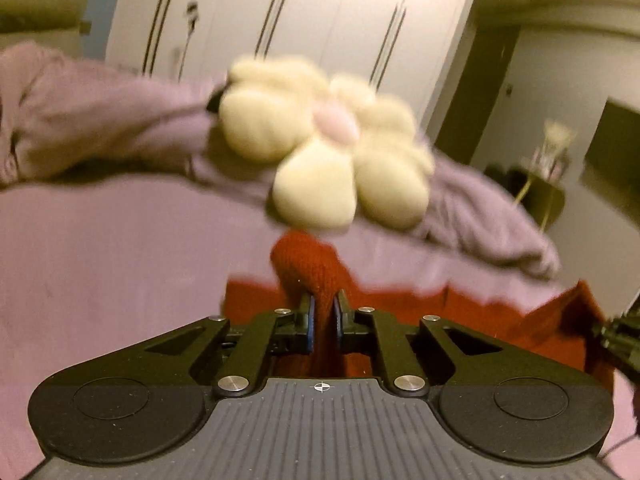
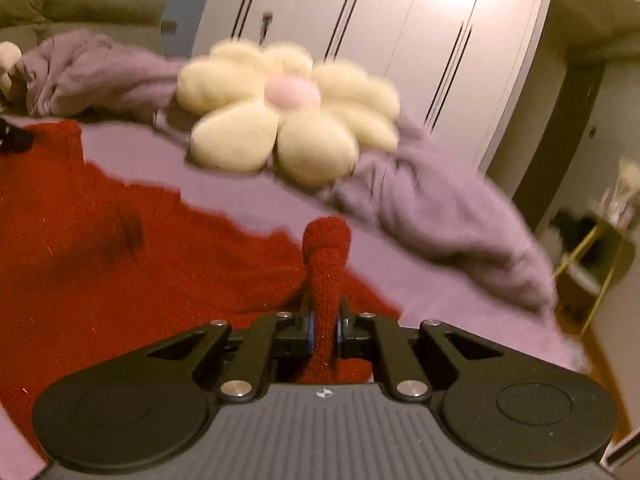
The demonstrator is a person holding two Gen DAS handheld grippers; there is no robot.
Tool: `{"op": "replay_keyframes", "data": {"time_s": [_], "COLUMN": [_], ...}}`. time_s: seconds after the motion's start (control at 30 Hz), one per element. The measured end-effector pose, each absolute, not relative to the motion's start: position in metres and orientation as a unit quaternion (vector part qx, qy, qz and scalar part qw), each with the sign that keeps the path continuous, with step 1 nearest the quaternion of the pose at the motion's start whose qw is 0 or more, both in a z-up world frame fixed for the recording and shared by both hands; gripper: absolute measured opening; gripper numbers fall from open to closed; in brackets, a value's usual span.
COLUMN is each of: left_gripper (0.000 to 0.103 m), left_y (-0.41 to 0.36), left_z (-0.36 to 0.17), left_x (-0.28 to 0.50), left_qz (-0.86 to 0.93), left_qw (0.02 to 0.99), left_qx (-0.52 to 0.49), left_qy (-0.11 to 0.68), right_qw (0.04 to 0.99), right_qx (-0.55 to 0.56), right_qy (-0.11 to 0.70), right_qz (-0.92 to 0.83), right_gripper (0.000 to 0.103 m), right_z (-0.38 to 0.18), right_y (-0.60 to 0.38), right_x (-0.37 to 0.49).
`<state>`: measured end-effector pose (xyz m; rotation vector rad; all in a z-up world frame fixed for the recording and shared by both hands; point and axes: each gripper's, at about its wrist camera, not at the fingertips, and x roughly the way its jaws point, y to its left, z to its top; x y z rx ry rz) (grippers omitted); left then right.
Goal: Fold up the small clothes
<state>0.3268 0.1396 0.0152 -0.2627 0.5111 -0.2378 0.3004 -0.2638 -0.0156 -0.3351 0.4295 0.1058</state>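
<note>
A: Where is the knit (image 2: 120,240)?

B: It is a red knit garment, spread on the lilac sheet (image 2: 224,184). Seen from the right gripper (image 2: 325,322), most of it lies to the left and ahead, with a bunched fold rising straight up between the fingers.

A: So that gripper has it?

B: Yes. Its jaws are nearly together, pinching that fold, and the fabric stands up ahead of the tips like a knob.

A: And the left gripper (image 1: 323,312)?

B: The same. Its jaws are clamped on another red fold, which pokes up just ahead of the tips. The rest of the knit lies below and off to the right of it. At the far right edge of that view a dark part of the other gripper shows, with red fabric at it.

A: What lies beyond?

B: Ahead of both grippers, a cream flower cushion (image 2: 288,108) with a pink centre sits on a rumpled lilac blanket (image 2: 440,200). The blanket runs across, left and right of the cushion. Both are blurred.

A: Farther still?

B: A white wardrobe (image 2: 360,20) behind the bed, and a small gold-legged side table (image 2: 600,248) far to the right.
</note>
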Motion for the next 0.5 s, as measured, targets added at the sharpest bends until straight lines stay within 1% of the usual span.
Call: {"op": "replay_keyframes", "data": {"time_s": [0.1, 0.2, 0.23, 0.27, 0.3, 0.33, 0.37, 0.4, 0.43, 0.47, 0.5], "left_gripper": [0.011, 0.012, 0.014, 0.021, 0.018, 0.018, 0.021, 0.027, 0.033, 0.042, 0.046], "left_y": [0.139, 0.130, 0.126, 0.121, 0.117, 0.117, 0.119, 0.122, 0.123, 0.121, 0.115], "left_z": [0.037, 0.039, 0.034, 0.027, 0.017, 0.009, 0.002, -0.005, -0.009, -0.013, -0.017], "left_x": [0.343, 0.372, 0.383, 0.394, 0.406, 0.414, 0.416, 0.412, 0.406, 0.399, 0.393], "left_qz": [-0.096, -0.040, -0.020, 0.006, 0.032, 0.038, 0.037, 0.030, 0.017, 0.007, -0.005], "left_qw": [0.963, 0.971, 0.973, 0.972, 0.967, 0.960, 0.953, 0.948, 0.946, 0.945, 0.945], "left_qx": [-0.128, -0.116, -0.104, -0.090, -0.078, -0.080, -0.097, -0.122, -0.142, -0.155, -0.160], "left_qy": [0.218, 0.206, 0.206, 0.218, 0.242, 0.267, 0.284, 0.291, 0.291, 0.289, 0.287], "right_qw": [0.970, 0.974, 0.974, 0.973, 0.972, 0.970, 0.967, 0.966, 0.968, 0.970, 0.970], "right_qx": [-0.155, -0.138, -0.133, -0.124, -0.110, -0.094, -0.078, -0.051, -0.006, 0.028, 0.070], "right_qy": [0.187, 0.180, 0.179, 0.183, 0.189, 0.201, 0.215, 0.225, 0.227, 0.228, 0.230], "right_qz": [0.026, -0.023, -0.042, -0.062, -0.083, -0.099, -0.113, -0.117, -0.102, -0.081, -0.044], "right_gripper": [0.008, 0.008, 0.008, 0.009, 0.011, 0.015, 0.031, 0.044, 0.044, 0.044, 0.044], "right_z": [0.003, 0.009, 0.007, 0.003, -0.003, -0.010, -0.017, -0.021, -0.027, -0.030, -0.034], "right_y": [-0.265, -0.266, -0.267, -0.270, -0.275, -0.280, -0.285, -0.290, -0.295, -0.297, -0.296], "right_x": [0.317, 0.352, 0.365, 0.376, 0.388, 0.398, 0.402, 0.403, 0.397, 0.392, 0.384]}}
